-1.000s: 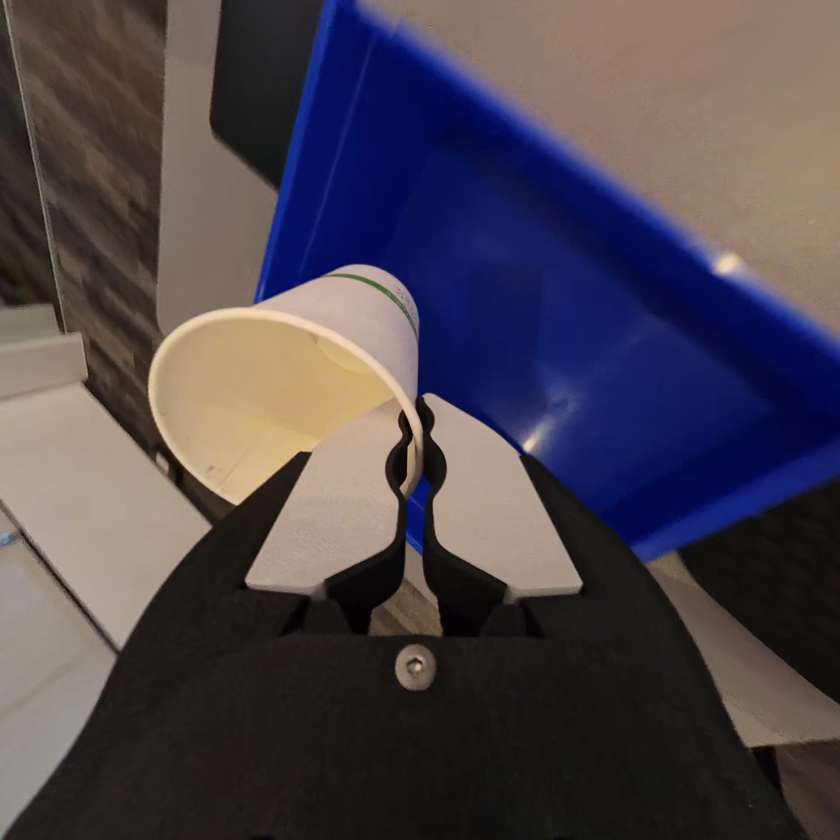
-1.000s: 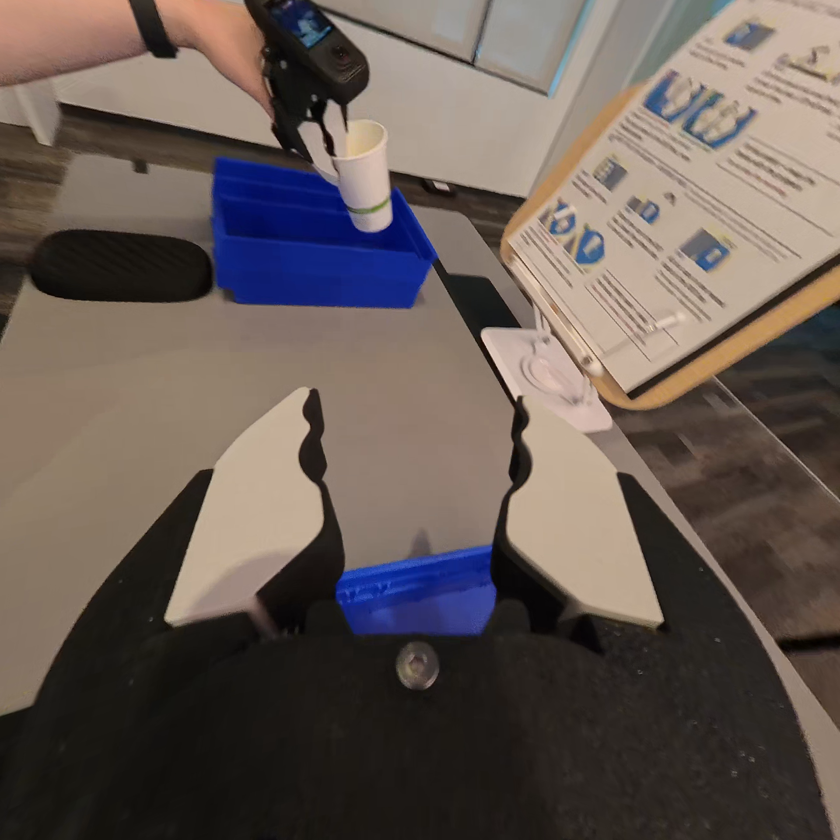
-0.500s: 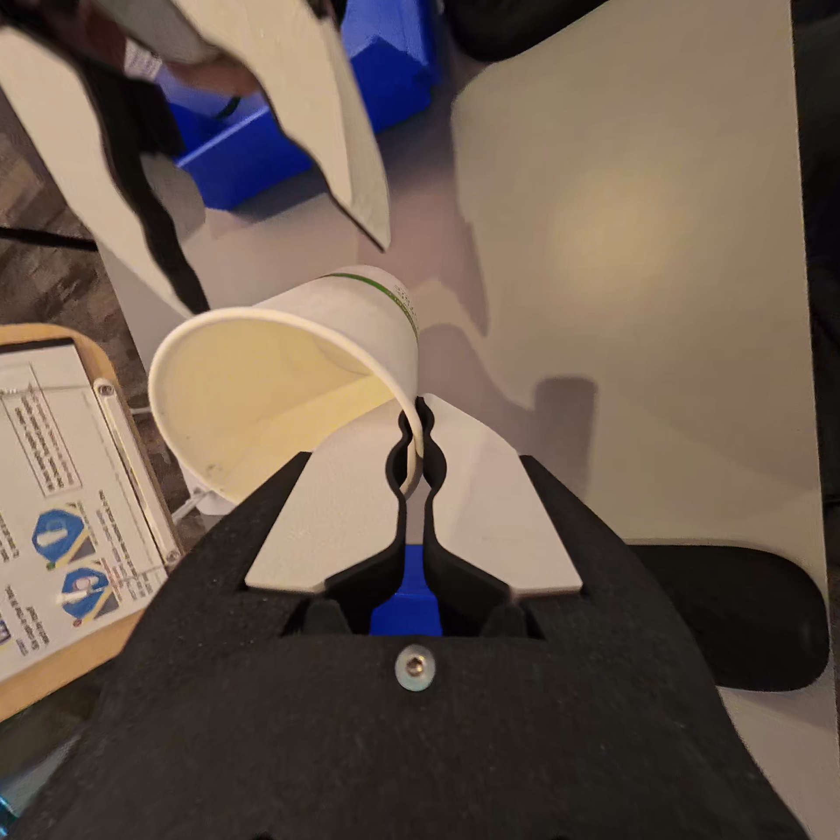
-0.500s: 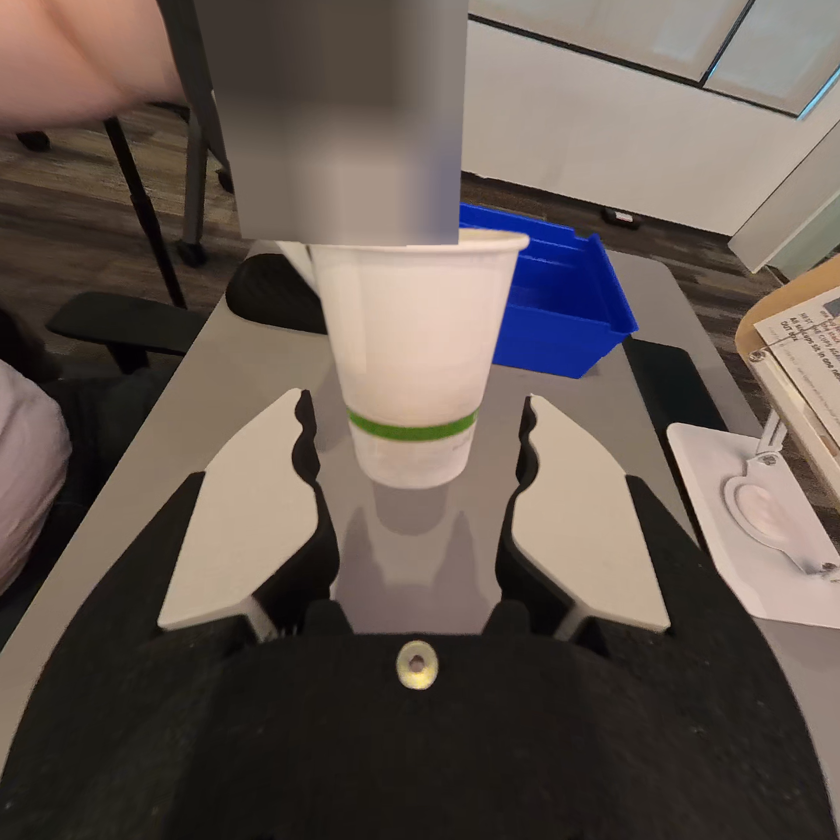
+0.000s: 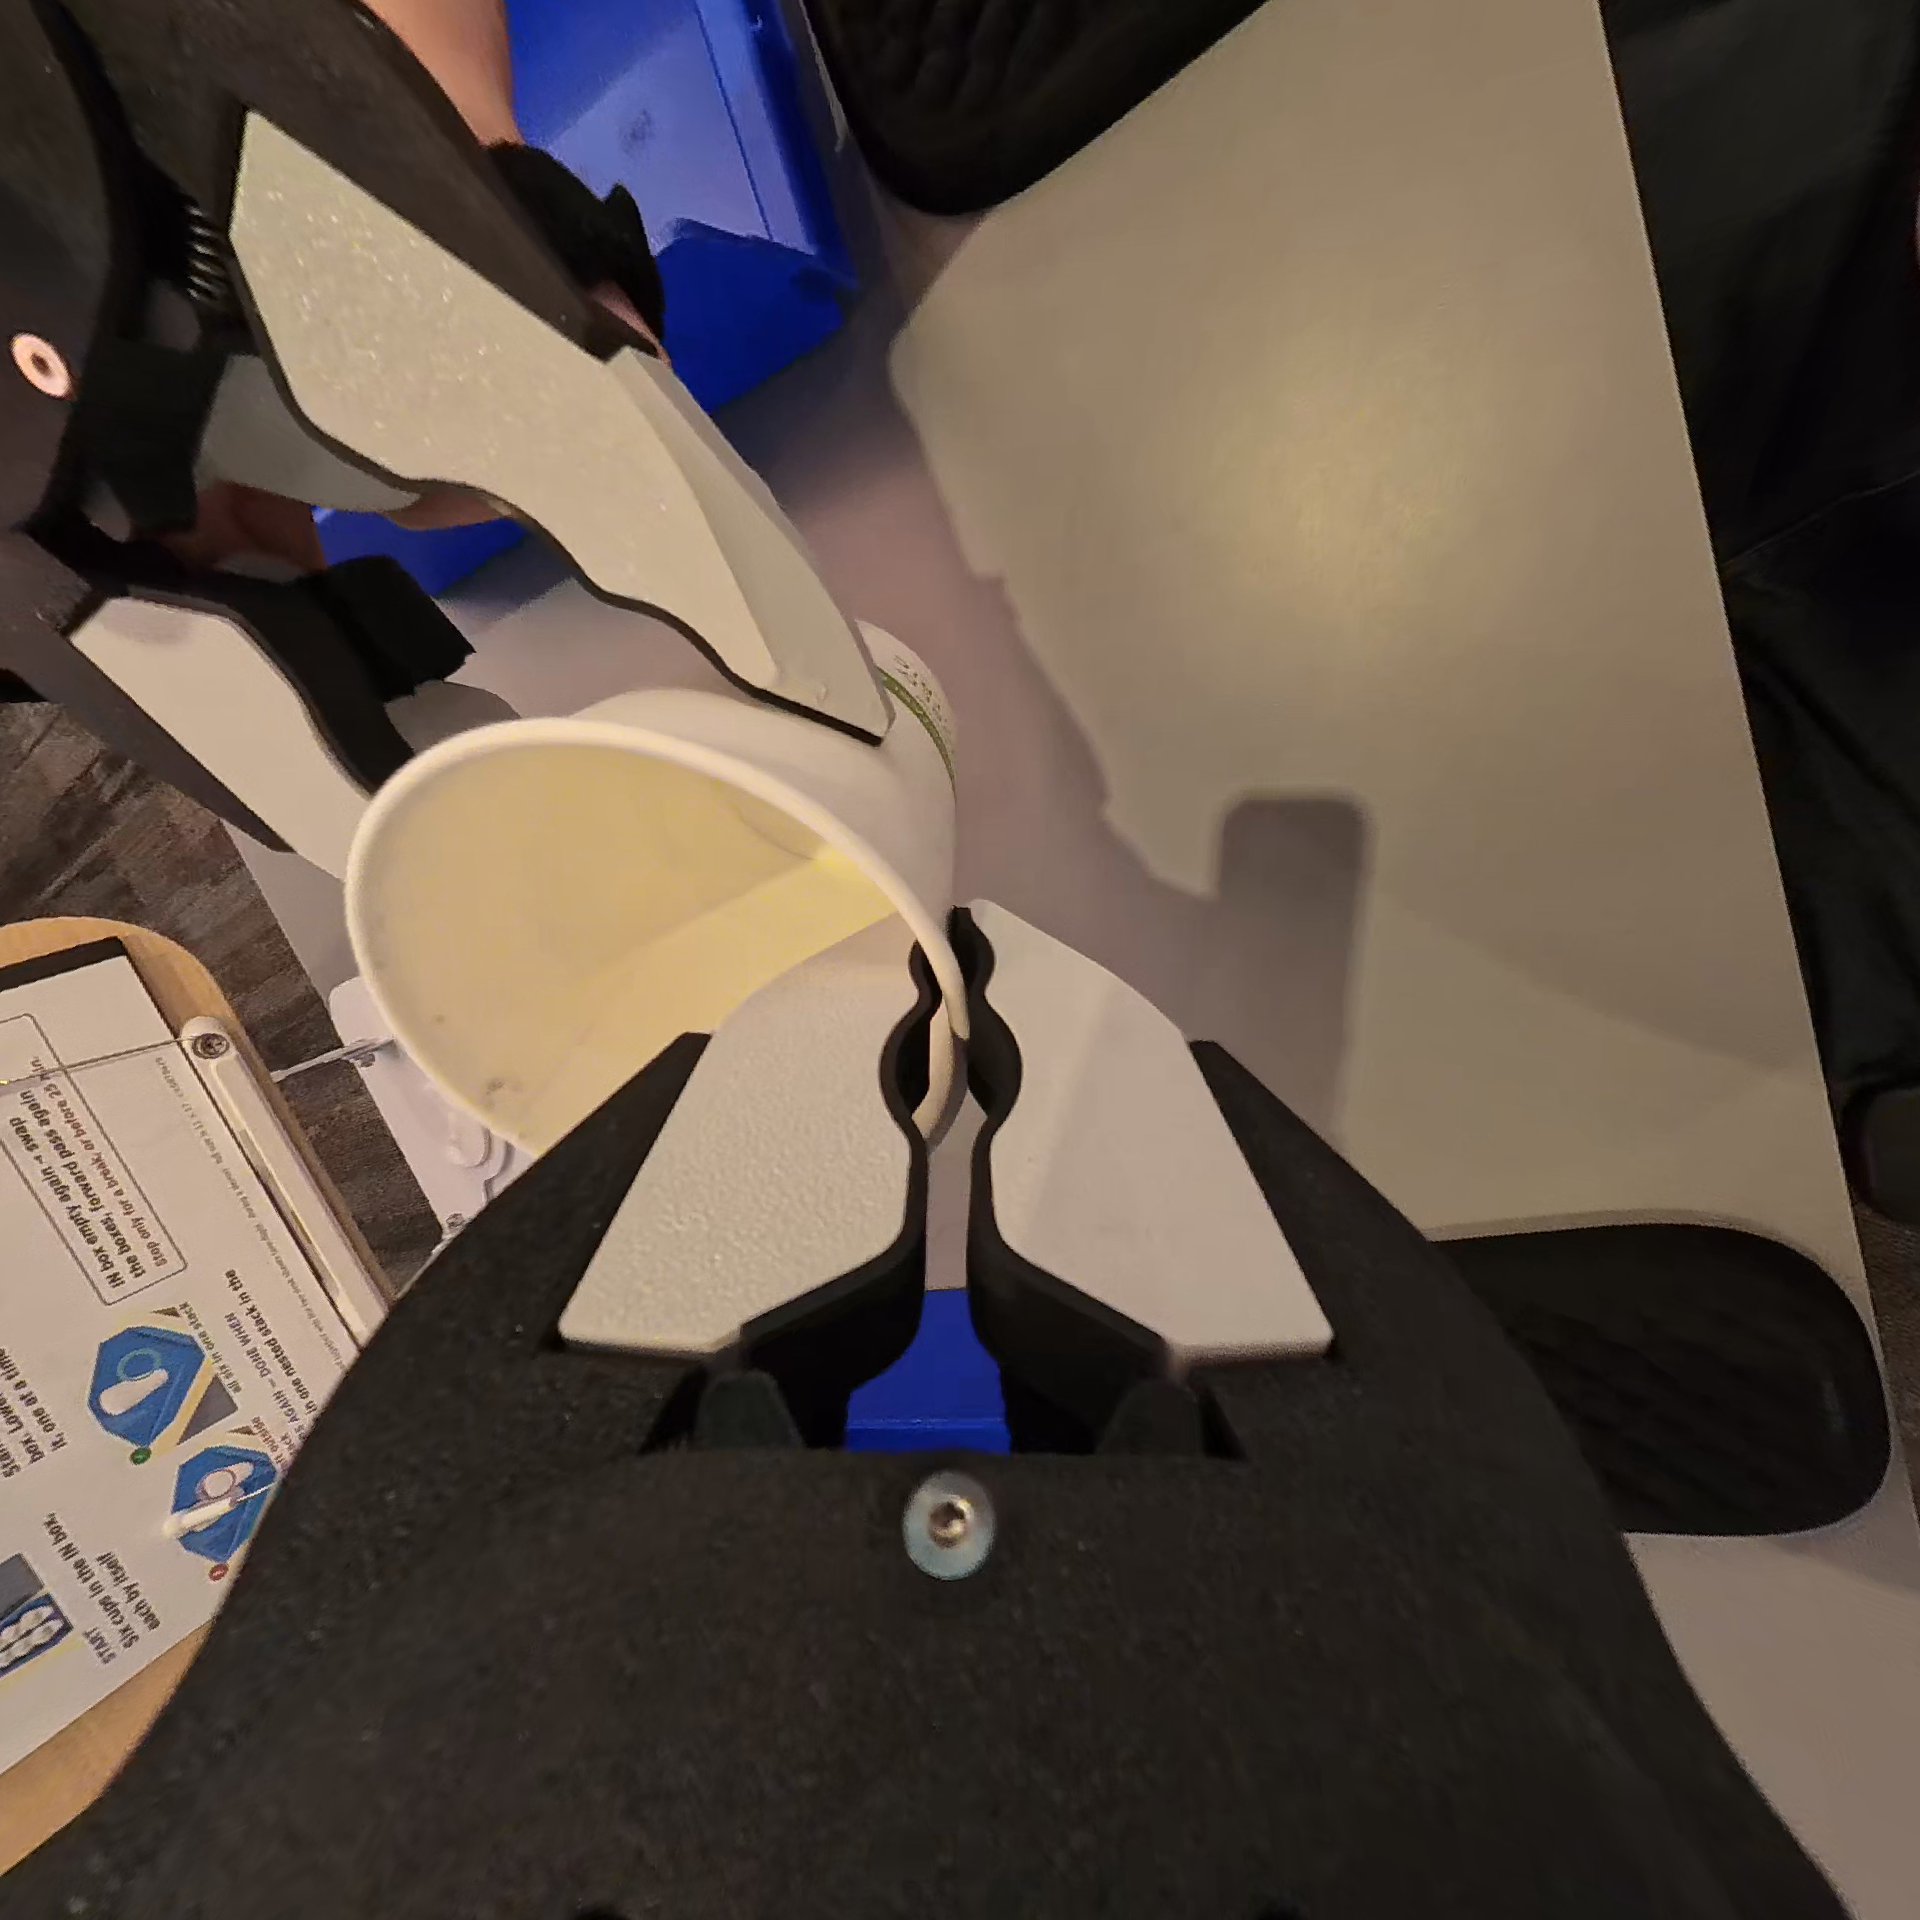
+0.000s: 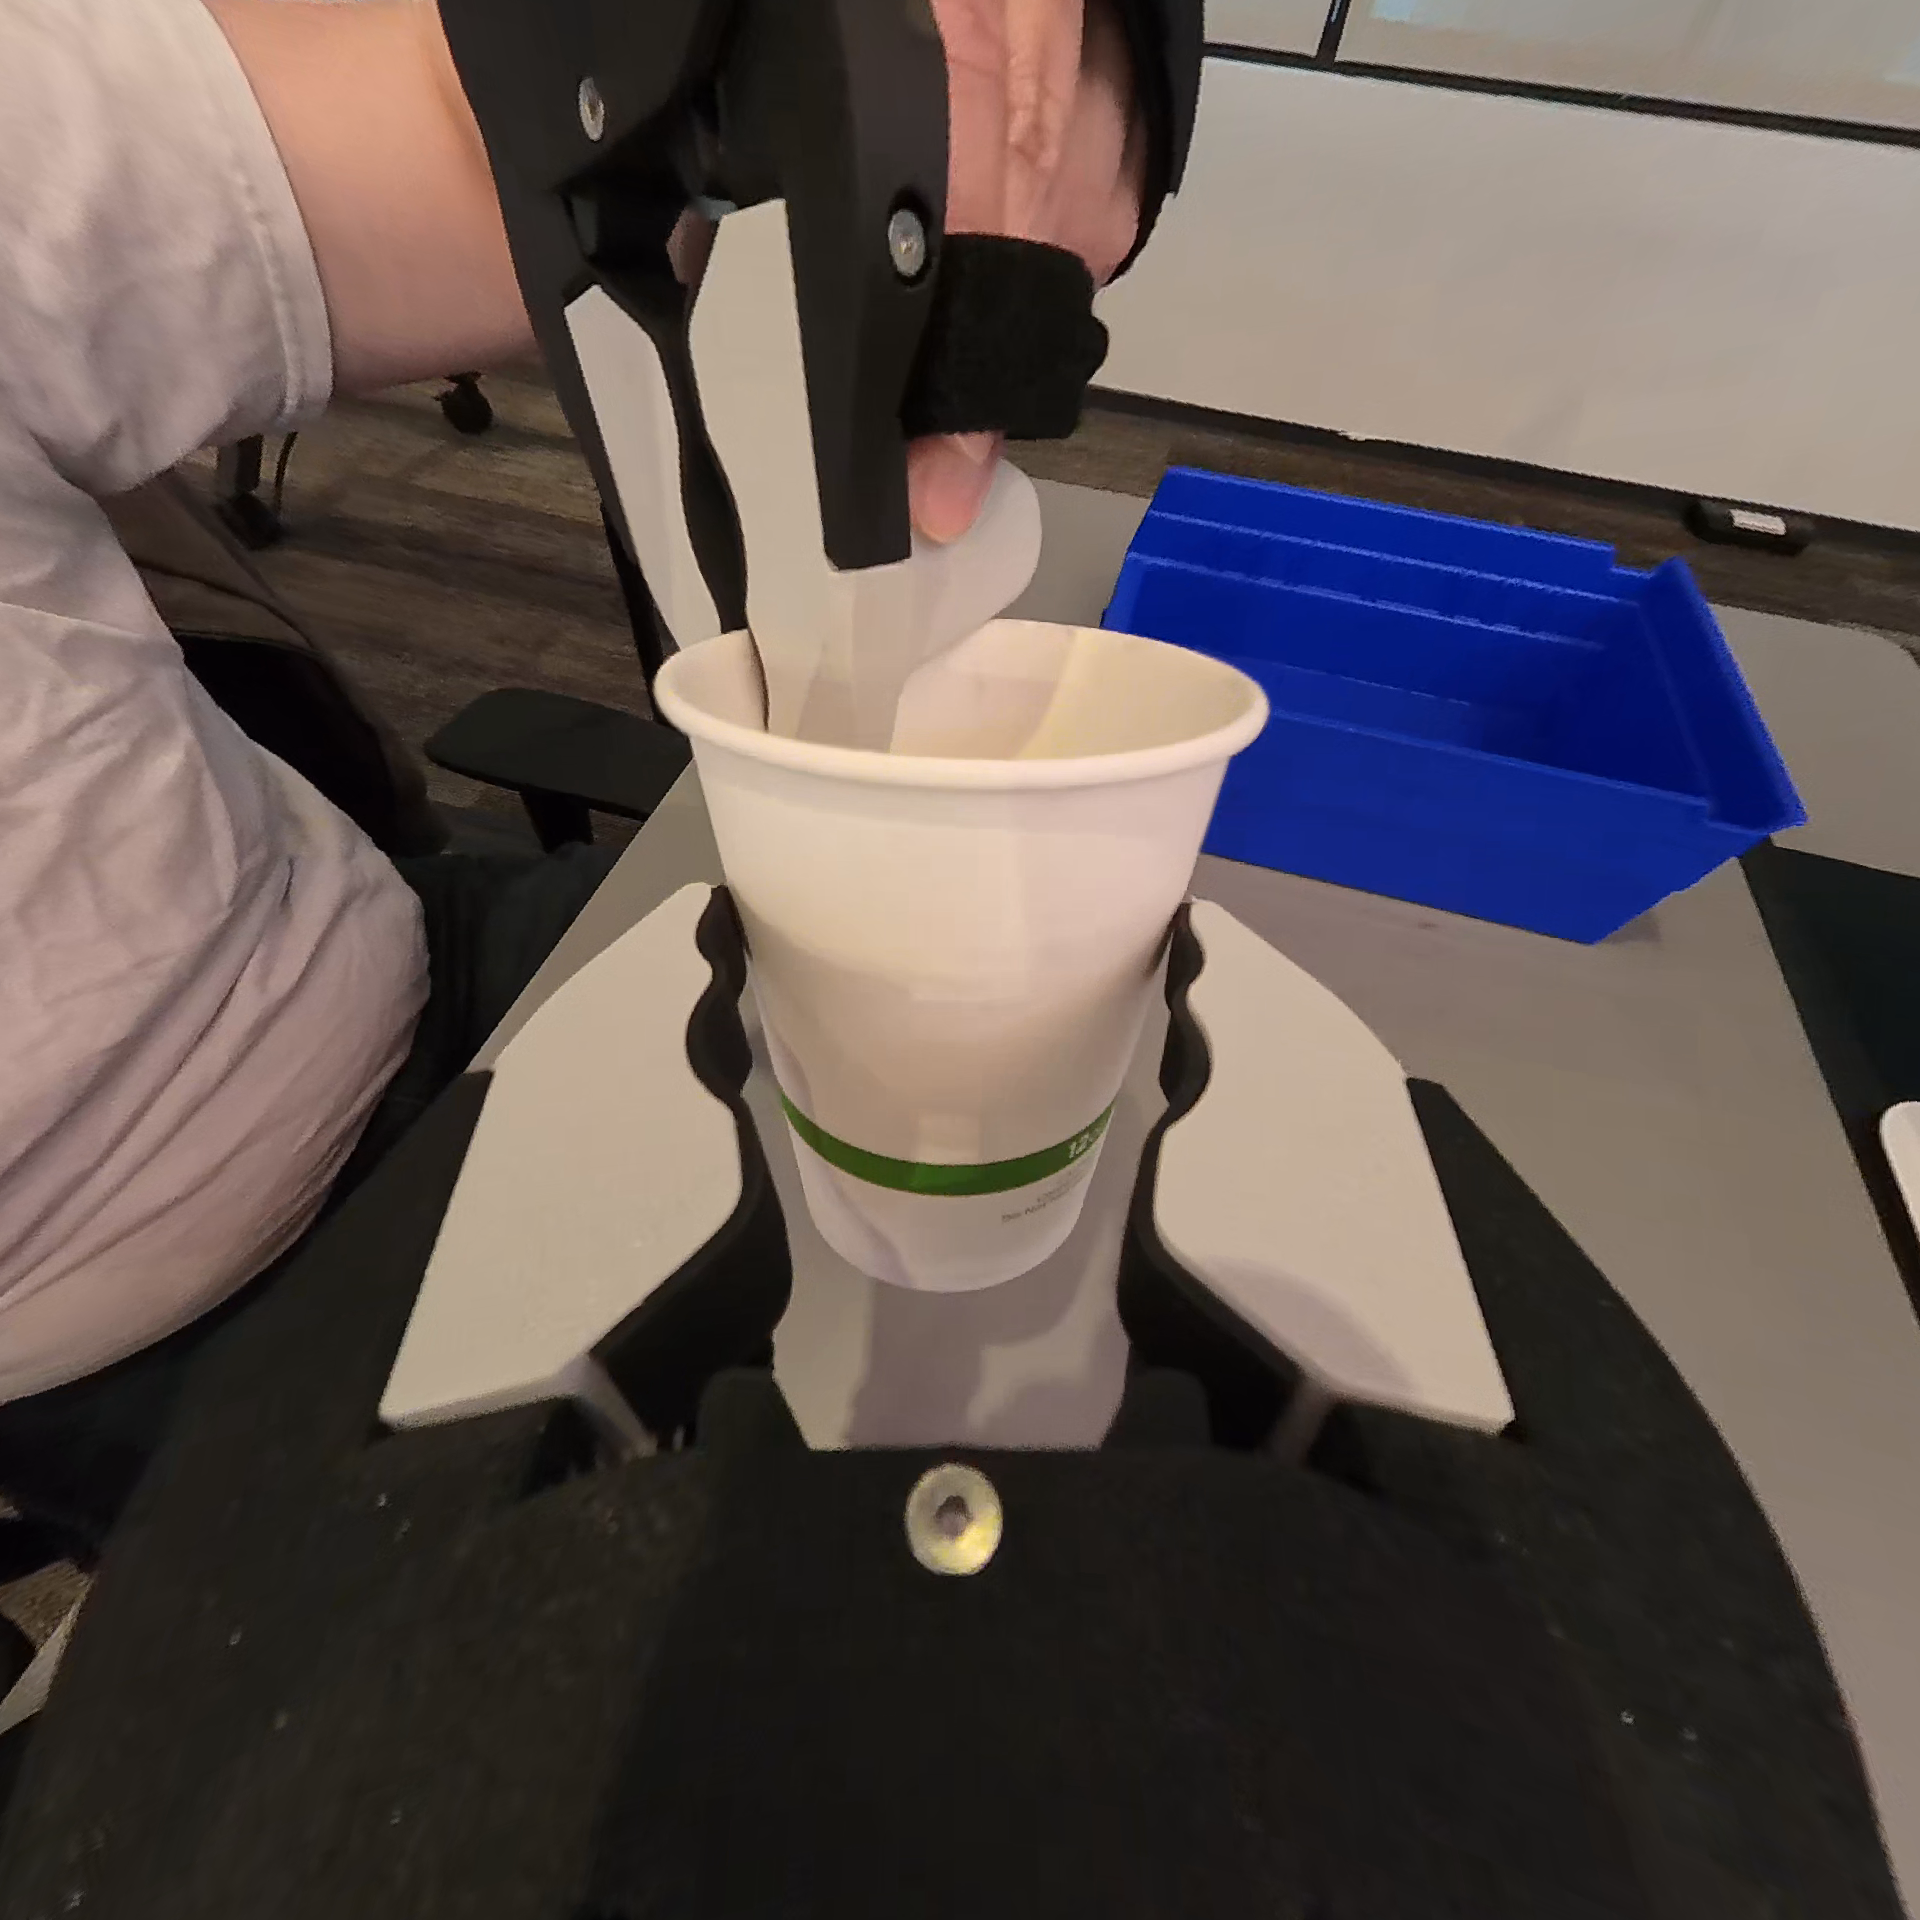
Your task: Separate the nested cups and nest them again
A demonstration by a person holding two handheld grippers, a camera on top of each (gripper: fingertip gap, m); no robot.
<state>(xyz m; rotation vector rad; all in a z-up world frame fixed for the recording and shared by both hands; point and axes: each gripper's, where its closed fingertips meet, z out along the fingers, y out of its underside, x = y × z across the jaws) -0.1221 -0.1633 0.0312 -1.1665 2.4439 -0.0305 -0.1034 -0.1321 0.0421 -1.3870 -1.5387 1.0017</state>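
Left claw (image 5: 951, 987) pinched shut on rim of paper cup (image 6: 961, 935), held above the bench (image 6: 1558, 1039) mid-surface; right claw (image 6: 956, 997) half-closed around cup wall, contact unclear; risk: squeeze dents the paper, or nested cups come away together

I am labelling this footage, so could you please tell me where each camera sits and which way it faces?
Left wrist view: on the left tongs, looking down along them at the grey table; own fingers pinch the paper cup rim, right tongs above.
Right wrist view: on the right tongs, looking level across the table toward the blue bin; own fingers flank the cup, a hand shows.
Shared: cup, both tongs, table.
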